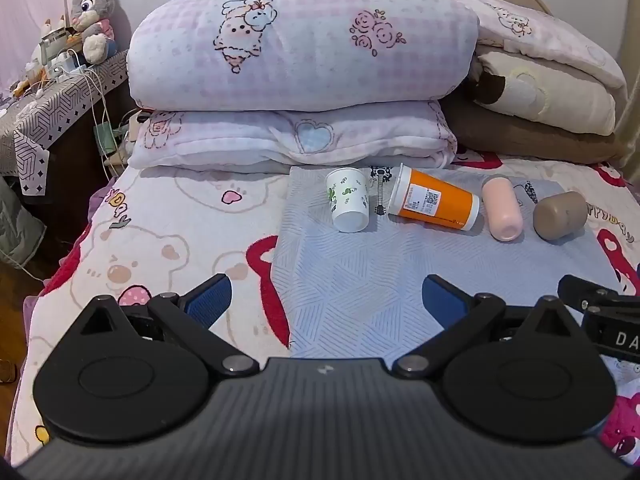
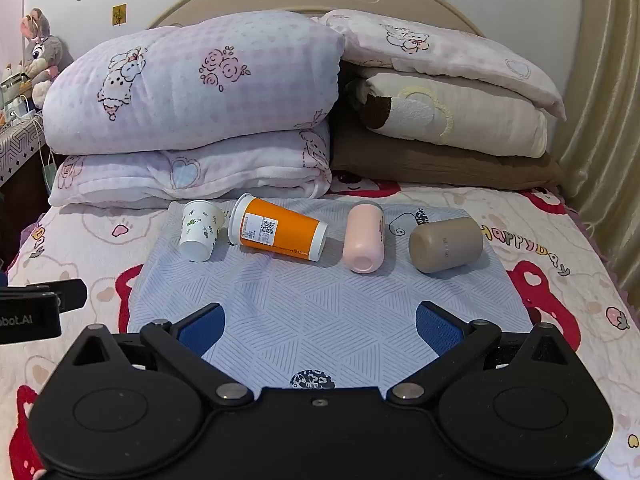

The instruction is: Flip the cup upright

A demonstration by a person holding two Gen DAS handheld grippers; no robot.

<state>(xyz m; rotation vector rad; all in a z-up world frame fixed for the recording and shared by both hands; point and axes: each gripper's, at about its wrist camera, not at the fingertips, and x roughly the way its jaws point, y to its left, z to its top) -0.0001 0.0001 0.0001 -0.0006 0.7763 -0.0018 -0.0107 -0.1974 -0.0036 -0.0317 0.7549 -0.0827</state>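
four cups (image 2: 280, 230) in row on mat (image 2: 320, 312), pillows (image 2: 192, 120) behind

The bed (image 2: 520, 216) is covered with a pink blanket (image 2: 100, 240) that has bears and red shapes printed on it. In the middle of the blanket lies a pale blue cloth (image 2: 320, 300) with a pattern of fine lines. On this cloth four cups lie on their sides in one row: a small white cup (image 2: 199, 231) with green marks, an orange cup (image 2: 278, 227) with a label, a pink cup (image 2: 363, 237) and a brown cup (image 2: 446, 244) (this one is at the cloth's right edge). At the head of the bed there are folded quilts (image 2: 192, 88) on the left, and stacked pillows (image 2: 448, 120) on the right.
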